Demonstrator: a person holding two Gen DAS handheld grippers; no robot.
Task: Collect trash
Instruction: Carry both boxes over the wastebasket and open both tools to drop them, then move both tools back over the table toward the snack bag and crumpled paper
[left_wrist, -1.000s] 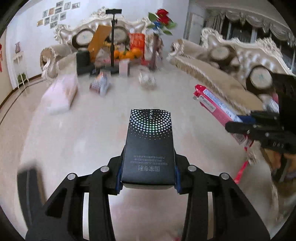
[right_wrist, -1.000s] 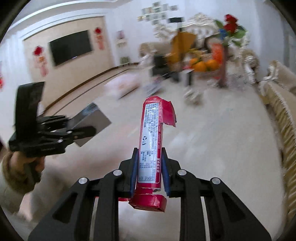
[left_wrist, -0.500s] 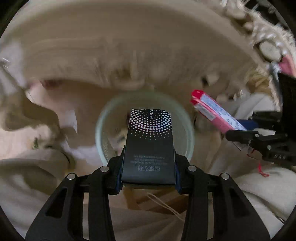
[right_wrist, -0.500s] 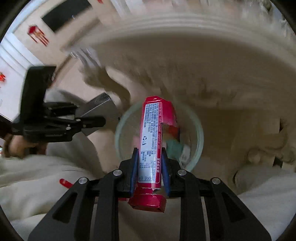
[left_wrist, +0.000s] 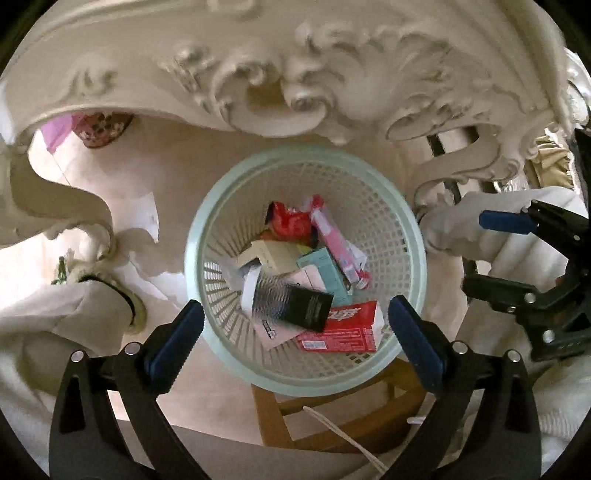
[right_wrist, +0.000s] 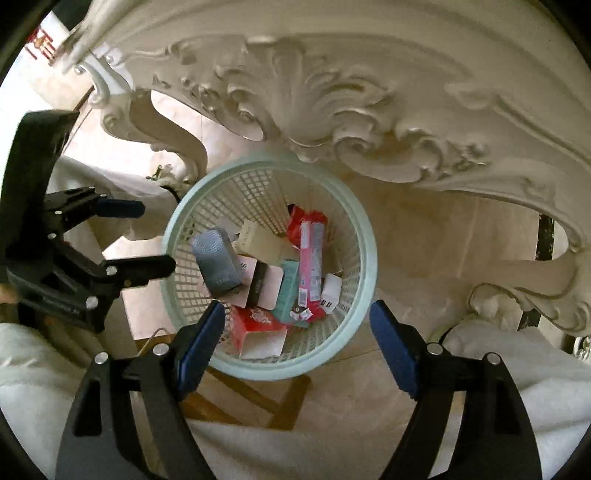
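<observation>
Right, both the left gripper (left_wrist: 295, 328) and right gripper (right_wrist: 297, 332) gape empty over the mesh wastebasket (left_wrist: 413, 236); drop done, next means fetching more trash.

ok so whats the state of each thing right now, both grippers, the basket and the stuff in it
left gripper: open, empty, above the basket
right gripper: open, empty, above the basket
pale green plastic mesh basket: upright, partly filled
black dotted box: lying in the basket, on top
long pink-red wrapper: lying in the basket
red and white carton: lying in the basket

Soft daylight, fisheye bending (slight blur)
</observation>
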